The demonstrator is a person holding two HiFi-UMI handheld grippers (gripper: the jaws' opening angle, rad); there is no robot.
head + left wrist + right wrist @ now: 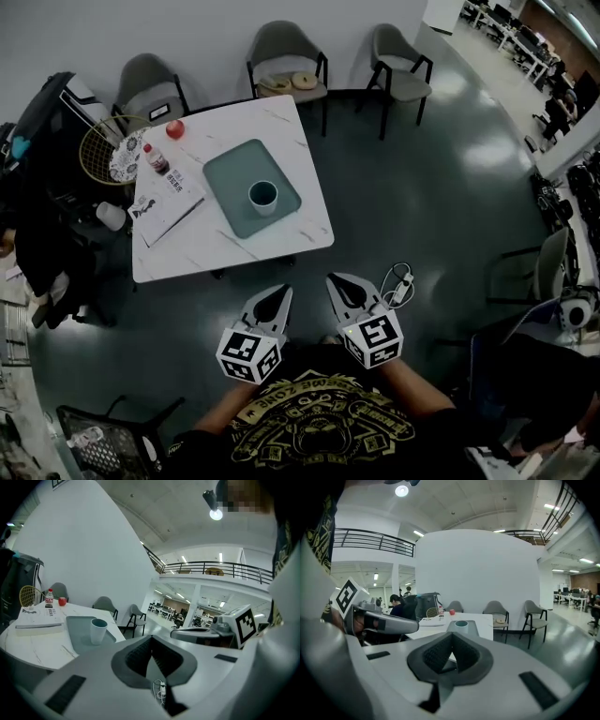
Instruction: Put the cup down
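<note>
Already down: cup at rest, both tools empty

Cup stands upright on the tray on the surface. It is at 12 o'clock from the left hand-held gripper and 11 o'clock from the right hand-held gripper. Both are clenched on nothing and held well clear, since placement looks complete.

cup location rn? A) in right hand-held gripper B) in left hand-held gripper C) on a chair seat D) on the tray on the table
D: the cup stands upright on the green tray on the white table, while the left hand-held gripper and right hand-held gripper are both shut, empty and short of the table edge.
</note>
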